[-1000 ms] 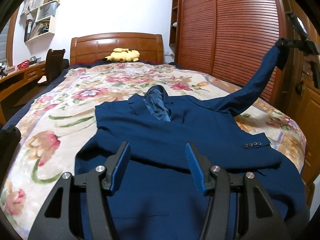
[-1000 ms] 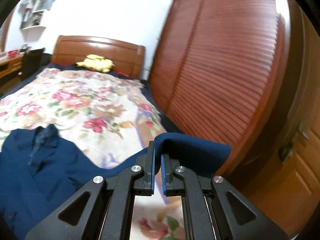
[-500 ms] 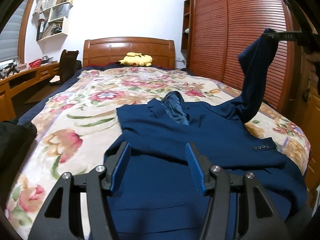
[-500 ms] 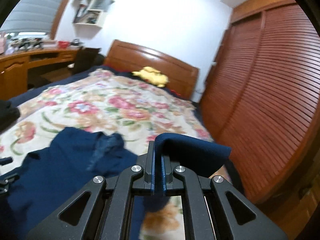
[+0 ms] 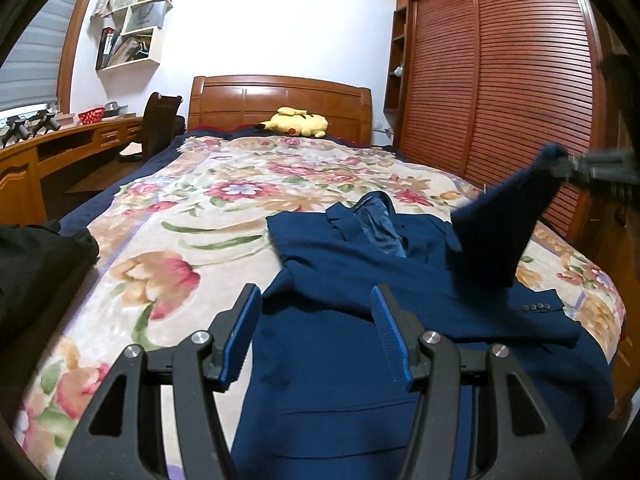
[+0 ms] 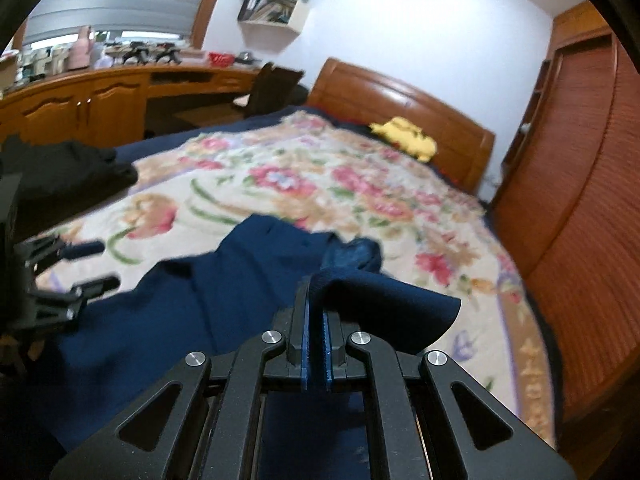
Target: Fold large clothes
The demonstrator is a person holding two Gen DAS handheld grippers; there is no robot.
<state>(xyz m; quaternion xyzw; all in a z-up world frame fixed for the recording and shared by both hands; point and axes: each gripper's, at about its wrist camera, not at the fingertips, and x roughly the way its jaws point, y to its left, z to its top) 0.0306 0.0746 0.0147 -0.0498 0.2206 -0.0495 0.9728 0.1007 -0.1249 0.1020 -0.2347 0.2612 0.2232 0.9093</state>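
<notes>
A navy blue suit jacket (image 5: 360,320) is lying front-up across the floral bedspread (image 5: 192,208), filling the lower centre. The right gripper (image 6: 314,312) is pinching its lifted sleeve cuff (image 6: 384,312) shut, while the left gripper (image 5: 316,320) is hovering above it with fingers apart.

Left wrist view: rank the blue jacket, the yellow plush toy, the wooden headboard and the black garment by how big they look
1. Blue jacket, by far the largest.
2. Wooden headboard and black garment: unsure, since the garment is close to the camera and cut off by the frame edge.
3. Yellow plush toy, smallest, though it lies farthest away.
</notes>
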